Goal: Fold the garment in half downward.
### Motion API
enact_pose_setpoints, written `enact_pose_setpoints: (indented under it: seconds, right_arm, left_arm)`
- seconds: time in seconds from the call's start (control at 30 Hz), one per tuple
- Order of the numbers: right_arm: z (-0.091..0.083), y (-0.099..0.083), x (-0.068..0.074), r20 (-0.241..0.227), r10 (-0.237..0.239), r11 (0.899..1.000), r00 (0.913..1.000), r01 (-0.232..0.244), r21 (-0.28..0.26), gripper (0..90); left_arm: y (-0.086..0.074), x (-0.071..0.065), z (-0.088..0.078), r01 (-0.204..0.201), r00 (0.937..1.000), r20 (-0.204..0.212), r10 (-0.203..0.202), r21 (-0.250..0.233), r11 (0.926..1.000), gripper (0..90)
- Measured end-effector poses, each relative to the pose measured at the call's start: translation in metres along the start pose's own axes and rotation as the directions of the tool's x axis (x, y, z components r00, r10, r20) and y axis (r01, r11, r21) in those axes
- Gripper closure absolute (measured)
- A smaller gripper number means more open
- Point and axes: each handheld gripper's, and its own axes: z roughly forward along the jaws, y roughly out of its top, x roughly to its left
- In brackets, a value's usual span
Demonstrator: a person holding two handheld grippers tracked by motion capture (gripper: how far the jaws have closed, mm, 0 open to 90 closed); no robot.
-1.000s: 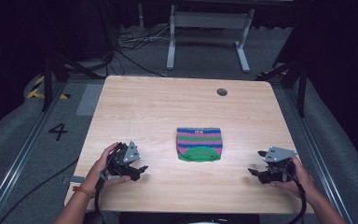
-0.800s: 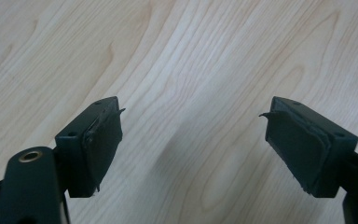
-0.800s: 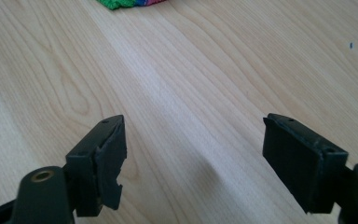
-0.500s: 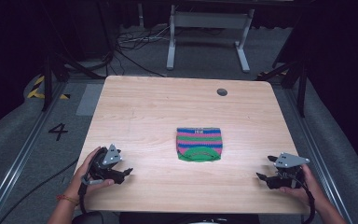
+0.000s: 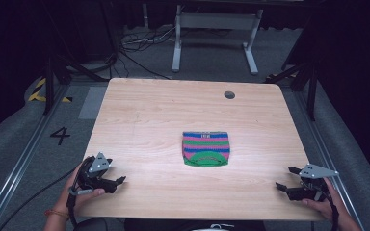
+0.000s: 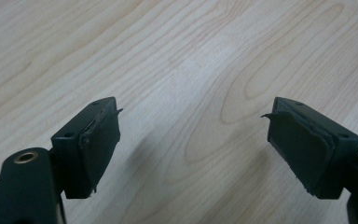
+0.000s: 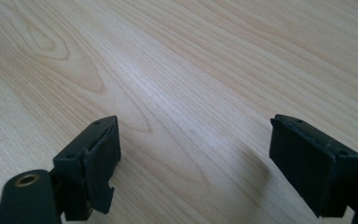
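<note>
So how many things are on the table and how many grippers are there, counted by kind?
Striped folded cloth (pink, blue and green): 1
Grippers: 2, the left gripper and the right gripper, both open with nothing between the jaws
Round hole in the table: 1
Total: 4

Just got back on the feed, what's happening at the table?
A person holds a gripper in each hand at the near corners of the wooden table. The left gripper and right gripper both have open jaws with nothing between them. A folded striped cloth lies untouched mid-table, apart from both.
</note>
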Motion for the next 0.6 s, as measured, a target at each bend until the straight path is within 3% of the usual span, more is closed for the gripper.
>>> enact_pose_setpoints:
  seconds: [0.2,0.6]
  right_arm:
    - [0.0002,-0.0026,-0.0081,-0.032,0.065,0.998,0.9974,-0.064,0.017,15.3]
    - [0.0008,-0.0024,-0.0088,-0.034,0.060,0.998,0.9976,-0.060,0.017,14.9]
  left_arm:
    - [-0.0116,0.0061,0.0002,0.070,0.9974,0.018,-0.069,-0.020,0.9974,17.8]
    - [-0.0110,0.0048,0.0018,0.093,0.9957,-0.005,-0.093,-0.009,0.9956,14.3]
